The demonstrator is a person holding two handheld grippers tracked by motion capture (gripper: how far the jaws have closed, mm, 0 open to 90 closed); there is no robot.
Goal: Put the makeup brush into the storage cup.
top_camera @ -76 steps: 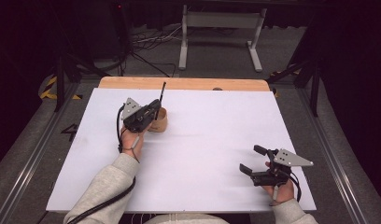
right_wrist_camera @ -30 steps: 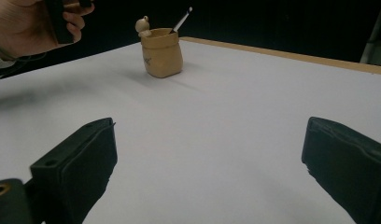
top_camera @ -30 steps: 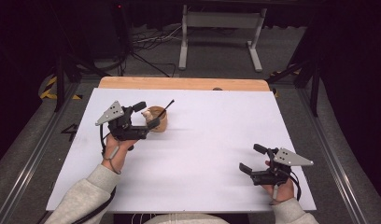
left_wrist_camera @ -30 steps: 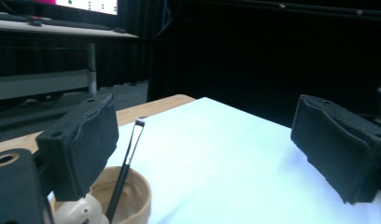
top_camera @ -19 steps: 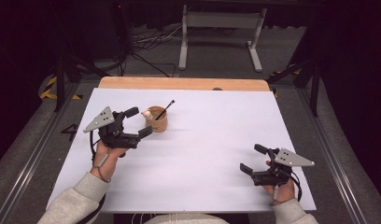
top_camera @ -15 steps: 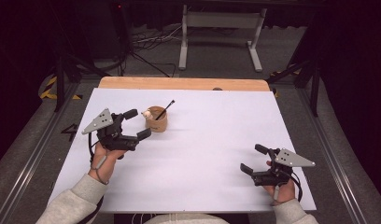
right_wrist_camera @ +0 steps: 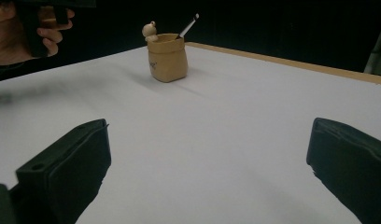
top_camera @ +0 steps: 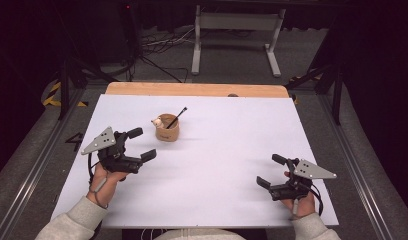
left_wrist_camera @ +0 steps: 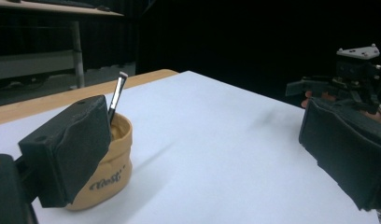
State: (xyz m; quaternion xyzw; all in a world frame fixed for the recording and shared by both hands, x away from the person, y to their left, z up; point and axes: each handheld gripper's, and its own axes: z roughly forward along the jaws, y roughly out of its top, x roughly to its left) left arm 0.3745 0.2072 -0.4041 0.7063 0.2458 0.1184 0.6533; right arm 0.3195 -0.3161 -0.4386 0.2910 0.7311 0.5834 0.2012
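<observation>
A tan sack-shaped cup (top_camera: 167,129) stands on the white table (top_camera: 232,145), left of centre and towards the back. A small pale figure sits on its rim, and a thin dark brush (top_camera: 177,117) leans out of it to the right. My left gripper (top_camera: 142,144) hovers open just left of the cup and nearer the person, holding nothing. In the left gripper view the cup (left_wrist_camera: 107,172) sits partly behind the left jaw, with the brush (left_wrist_camera: 116,93) above it. My right gripper (top_camera: 270,170) rests open at the front right. Its view shows the cup (right_wrist_camera: 166,58) far ahead.
A bare wooden strip (top_camera: 192,89) runs along the table's far edge. Beyond it on the floor stand a grey metal frame (top_camera: 237,30) and cables. Metal rails (top_camera: 37,165) flank both sides. The left hand (right_wrist_camera: 20,32) appears top left in the right gripper view.
My left gripper has let go of the brush, which now leans in the cup, and has drawn back left and towards the person, jaws open. The right gripper has stayed put.
</observation>
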